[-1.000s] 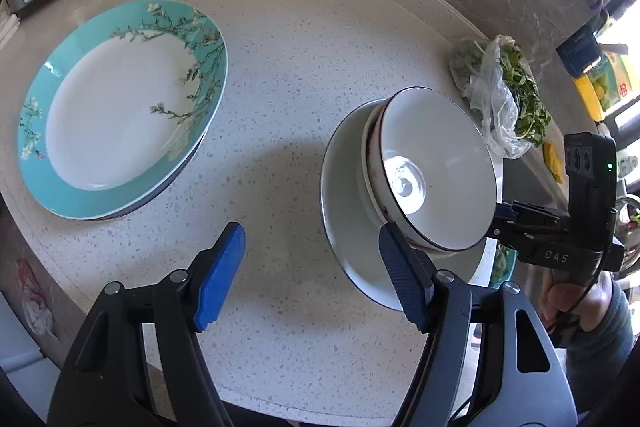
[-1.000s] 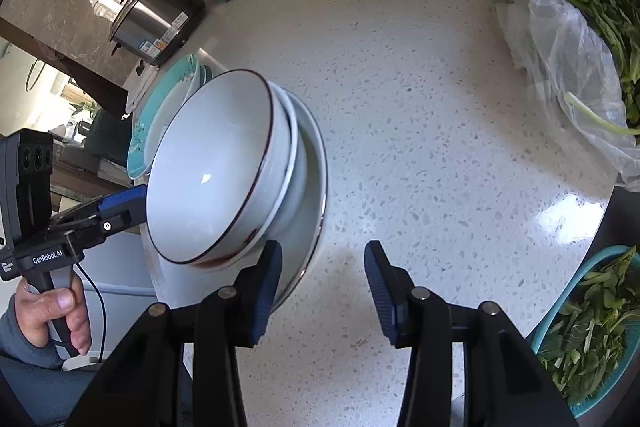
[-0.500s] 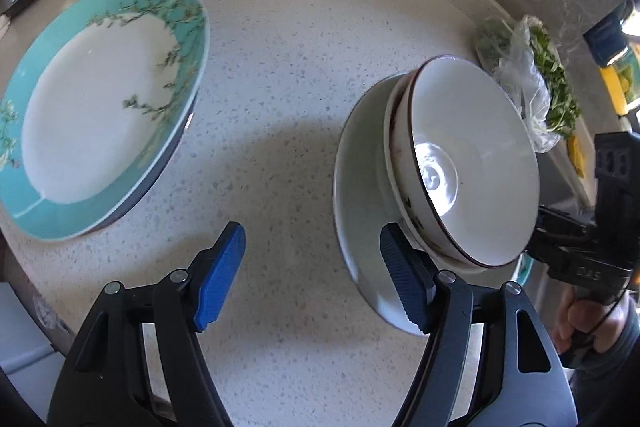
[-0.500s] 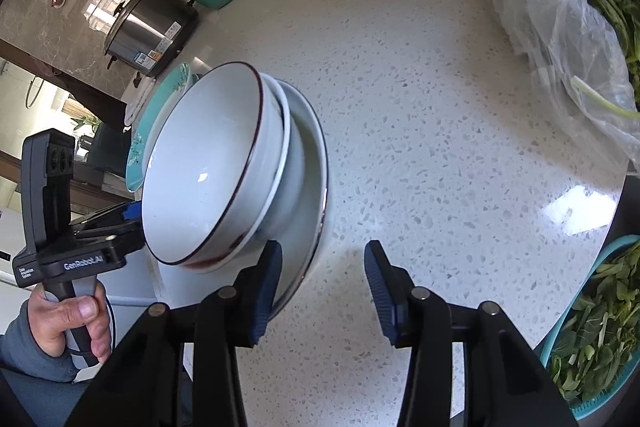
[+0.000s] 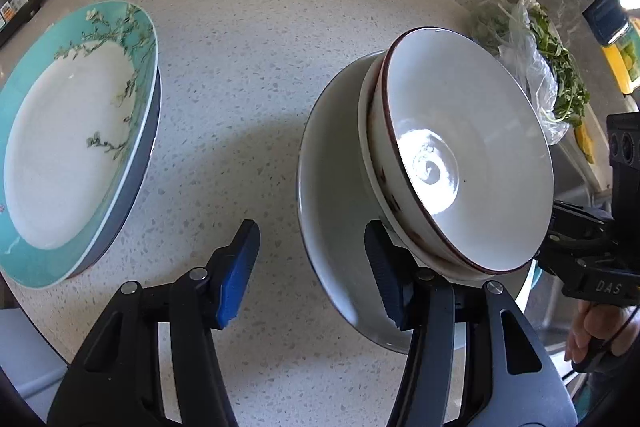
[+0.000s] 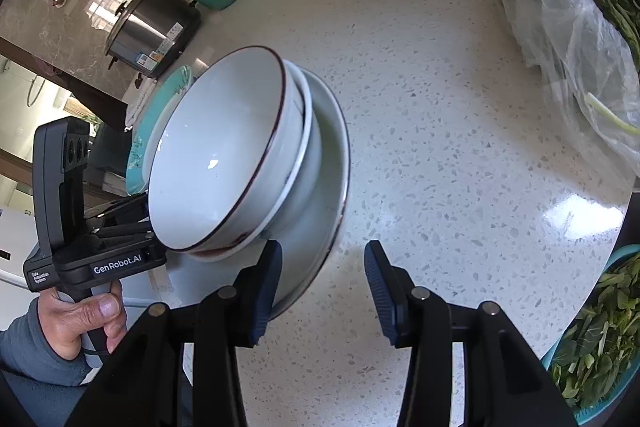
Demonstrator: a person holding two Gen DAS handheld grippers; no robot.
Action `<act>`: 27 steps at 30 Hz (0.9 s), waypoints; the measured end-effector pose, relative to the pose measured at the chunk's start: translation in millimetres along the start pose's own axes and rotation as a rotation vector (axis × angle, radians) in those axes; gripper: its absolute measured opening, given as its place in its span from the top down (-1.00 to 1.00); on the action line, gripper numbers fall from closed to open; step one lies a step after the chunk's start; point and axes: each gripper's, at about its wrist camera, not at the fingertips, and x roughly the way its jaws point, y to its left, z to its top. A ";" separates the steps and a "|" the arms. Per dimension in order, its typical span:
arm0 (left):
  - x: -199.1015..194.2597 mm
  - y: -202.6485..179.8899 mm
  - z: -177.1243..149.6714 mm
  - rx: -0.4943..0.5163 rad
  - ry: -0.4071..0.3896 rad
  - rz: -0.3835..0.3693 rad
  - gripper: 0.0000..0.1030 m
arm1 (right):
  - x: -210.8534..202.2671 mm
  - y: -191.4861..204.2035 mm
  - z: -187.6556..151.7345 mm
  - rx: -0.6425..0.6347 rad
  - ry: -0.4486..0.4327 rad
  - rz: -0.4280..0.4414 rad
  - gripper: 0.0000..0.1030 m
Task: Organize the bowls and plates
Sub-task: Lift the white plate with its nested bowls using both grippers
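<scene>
Left wrist view: a stack of glazed crockery is seen at the near edge of a speckled stone counter [image 5: 256,75], with the left gripper [image 5: 316,267] brought down at its rim. A brown-rimmed white bowl [image 5: 468,163] is nested in a second bowl [image 5: 370,163], and both are carried on a wide white plate [image 5: 332,211]. The left jaws have just been closing; one blue pad is placed over the plate's near rim and the other stands clear over bare counter, so no grip is shown yet. Well apart to the left, a turquoise flowered plate [image 5: 76,131] is laid on a darker one.

From the right wrist camera, the right gripper [image 6: 320,287] is shown half open at the plate's opposite rim, one pad over the plate's edge and nothing pinched between them.

The stack is judged rigid, heavy for its size, slick with glaze and easily chipped. A hold is best taken across the plate's thin rim from both sides, kept level, since the bowls sit loose and could be slid off. Bagged greens [image 6: 580,39] are left at the far right.
</scene>
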 end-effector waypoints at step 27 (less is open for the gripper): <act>3.5 -20.8 12.1 0.067 -0.054 -0.036 0.67 | 4.4 4.8 -0.9 0.028 -0.034 -0.039 0.35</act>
